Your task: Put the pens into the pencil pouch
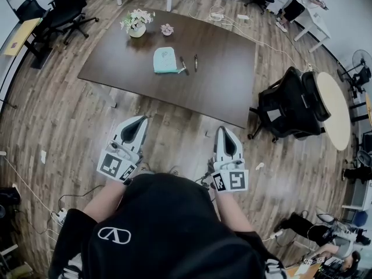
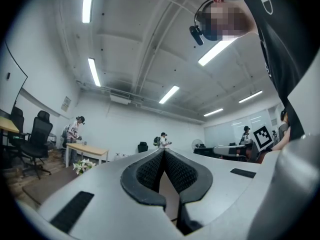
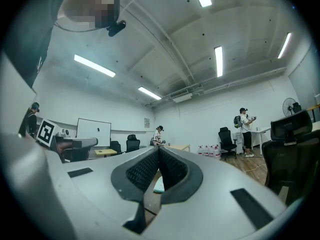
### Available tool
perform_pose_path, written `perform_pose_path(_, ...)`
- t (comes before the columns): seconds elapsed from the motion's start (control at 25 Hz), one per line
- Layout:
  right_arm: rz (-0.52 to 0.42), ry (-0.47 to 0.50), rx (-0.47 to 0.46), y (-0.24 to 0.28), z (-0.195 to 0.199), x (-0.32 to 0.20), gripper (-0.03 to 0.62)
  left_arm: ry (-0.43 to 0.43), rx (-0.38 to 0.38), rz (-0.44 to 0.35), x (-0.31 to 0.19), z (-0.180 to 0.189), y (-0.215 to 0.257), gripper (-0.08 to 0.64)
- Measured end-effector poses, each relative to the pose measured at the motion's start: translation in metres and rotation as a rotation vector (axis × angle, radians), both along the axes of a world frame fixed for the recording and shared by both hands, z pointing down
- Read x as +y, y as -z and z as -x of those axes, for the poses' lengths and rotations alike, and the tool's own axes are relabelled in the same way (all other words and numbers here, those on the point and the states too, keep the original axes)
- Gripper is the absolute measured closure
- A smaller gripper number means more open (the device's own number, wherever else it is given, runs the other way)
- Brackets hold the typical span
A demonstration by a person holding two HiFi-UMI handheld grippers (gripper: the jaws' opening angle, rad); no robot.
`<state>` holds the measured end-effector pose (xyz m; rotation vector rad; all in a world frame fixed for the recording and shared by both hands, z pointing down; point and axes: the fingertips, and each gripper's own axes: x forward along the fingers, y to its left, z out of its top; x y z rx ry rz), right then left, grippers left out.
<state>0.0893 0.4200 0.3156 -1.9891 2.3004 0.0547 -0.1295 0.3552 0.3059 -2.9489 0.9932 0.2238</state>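
An open office with a wood-plank floor (image 1: 52, 115), white walls and strip lights on the ceiling. Nearest the camera, a person in a black top (image 1: 168, 225) stands on the floor, short of the near edge of a dark brown table (image 1: 221, 92), holding a grey two-jaw gripper in each hand.

The left gripper (image 1: 141, 120) points toward the table; its jaws are clenched together with nothing between them. The right gripper (image 1: 224, 131) sits level with it, a little apart, and its jaws are likewise pressed together and empty. Both hang over the floor, not yet over the table.

On the table, about midway between its near and far edges, lies a light teal pencil pouch (image 1: 164, 60), flat. A first pen (image 1: 183, 65) lies just beside the pouch's right edge, and a second pen (image 1: 196, 62) lies a little further right, apart from the first. Both are dark and both lie outside the pouch.

Toward the far left corner of the table stands a vase of white flowers (image 1: 137, 23), with a small pink item (image 1: 167, 29) just to its right.

A black office chair (image 1: 290, 104) stands off the table's right end, beside a pale round table (image 1: 334, 110). More black chairs (image 1: 64, 7) stand at the far left, and other people work at desks along the far wall.
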Motion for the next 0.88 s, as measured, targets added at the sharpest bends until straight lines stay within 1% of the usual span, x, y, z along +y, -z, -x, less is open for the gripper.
perform_pose_path(0.12,-0.015,0.027,-0.019,0.0,-0.016,-0.006,0.594,0.02,-0.009,-0.003,-0.001,-0.015,0.001,0.558)
perform_pose_path(0.24,-0.015,0.057,-0.031,-0.006,-0.022,-0.02,0.594,0.04,-0.024,-0.001,-0.009,-0.023,-0.002,0.558)
perform_pose_path(0.44,-0.022,0.083,-0.043,-0.011,-0.029,-0.055,0.594,0.059,-0.036,-0.015,-0.043,-0.031,-0.002,0.558)
perform_pose_path(0.64,-0.017,0.056,-0.029,-0.015,-0.038,-0.116,0.594,0.044,-0.03,-0.042,-0.11,-0.036,-0.005,0.558)
perform_pose_path(0.88,-0.013,0.005,0.002,-0.009,-0.041,-0.215,0.594,-0.01,-0.008,-0.047,-0.22,-0.047,-0.006,0.558)
